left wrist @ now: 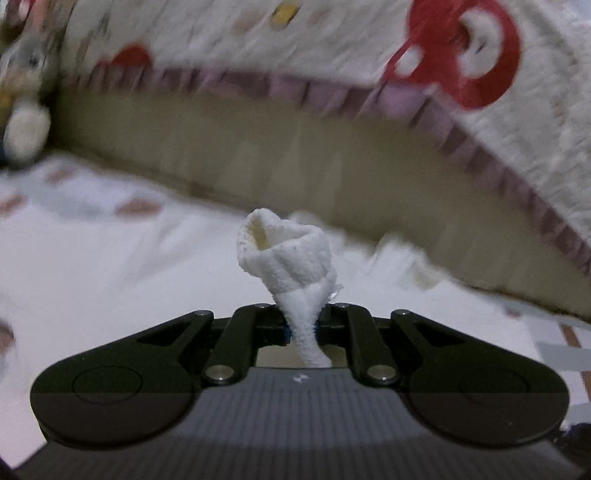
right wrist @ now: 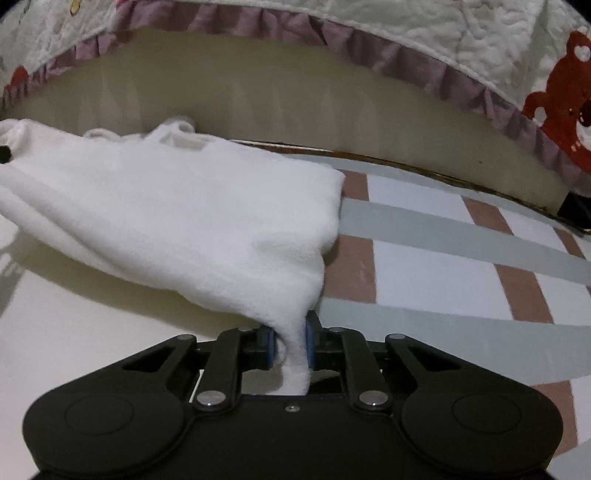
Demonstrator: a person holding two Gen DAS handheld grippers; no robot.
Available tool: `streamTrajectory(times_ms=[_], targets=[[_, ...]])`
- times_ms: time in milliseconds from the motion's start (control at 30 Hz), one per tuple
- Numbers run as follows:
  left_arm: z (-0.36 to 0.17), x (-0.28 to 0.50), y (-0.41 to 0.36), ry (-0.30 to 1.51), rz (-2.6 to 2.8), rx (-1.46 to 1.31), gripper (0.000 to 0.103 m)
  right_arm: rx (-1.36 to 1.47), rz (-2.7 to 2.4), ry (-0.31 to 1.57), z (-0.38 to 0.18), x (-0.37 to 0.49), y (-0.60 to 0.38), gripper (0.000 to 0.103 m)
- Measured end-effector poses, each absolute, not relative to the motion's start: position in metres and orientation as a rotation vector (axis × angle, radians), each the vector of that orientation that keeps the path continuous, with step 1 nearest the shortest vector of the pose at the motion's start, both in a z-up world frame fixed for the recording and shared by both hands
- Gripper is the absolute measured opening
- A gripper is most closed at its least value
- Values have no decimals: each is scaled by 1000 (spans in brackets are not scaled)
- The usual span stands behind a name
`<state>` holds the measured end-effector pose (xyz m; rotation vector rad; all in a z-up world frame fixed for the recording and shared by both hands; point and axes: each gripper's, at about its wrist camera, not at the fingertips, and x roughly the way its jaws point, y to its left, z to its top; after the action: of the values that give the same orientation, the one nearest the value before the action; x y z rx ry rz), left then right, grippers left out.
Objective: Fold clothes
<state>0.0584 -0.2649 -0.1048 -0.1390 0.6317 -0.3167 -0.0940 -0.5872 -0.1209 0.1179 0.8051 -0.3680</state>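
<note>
Home bedroom; teddy-print frilled quilt [right wrist: 480, 48]

White fleece garment [right wrist: 192, 221] — corner pinched, bunched end [left wrist: 284, 251] upright, rest draped on surface.

Both mounted low behind the tongs, looked forward close over the white, grey and brown checked sheet [right wrist: 443, 266] toward the white quilt with purple frill [right wrist: 424, 55], shared by both.

Checked sheet [right wrist: 436, 266] below a beige bed side [right wrist: 258, 96], frilled quilt [right wrist: 424, 26] overhanging
</note>
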Motion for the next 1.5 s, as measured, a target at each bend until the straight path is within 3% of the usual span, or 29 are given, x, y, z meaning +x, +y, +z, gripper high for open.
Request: streamTrajectory(times_ms=[133,267,300,367,567,733,1000,1167,1267,1500], targets=[[-142,63,-250,755,-264,-179,16,186,-381,810,-119,-97,-596,16],[-148,57,-234,753,-224,-199,38,228,-380,813,-120,-99,-602,17],[-146,57,-229,749,-207,-188,39,226,-376,816,-120,-99,-603,17],[-143,59,-217,759,-191,-170,39,225,-368,821,-121,-99,-606,25],[-130,55,-196,835,-270,-25,41,190,-314,843,-111,-100,-602,36],[-119,48,-185,821,-297,26,42,89,-273,807,-72,-133,-573,43],[-114,32,-199,736,-392,-42,42,285,-128,618,-77,-109,-572,43],[-132,57,-231,798,-307,10,41,173,-147,738,-112,-85,-554,39],[-137,70,-234,861,-247,16,47,189,-139,777,-122,-84,-556,40],[-101,58,-129,872,-119,-67,47,241,-128,739,-119,-90,-560,42]])
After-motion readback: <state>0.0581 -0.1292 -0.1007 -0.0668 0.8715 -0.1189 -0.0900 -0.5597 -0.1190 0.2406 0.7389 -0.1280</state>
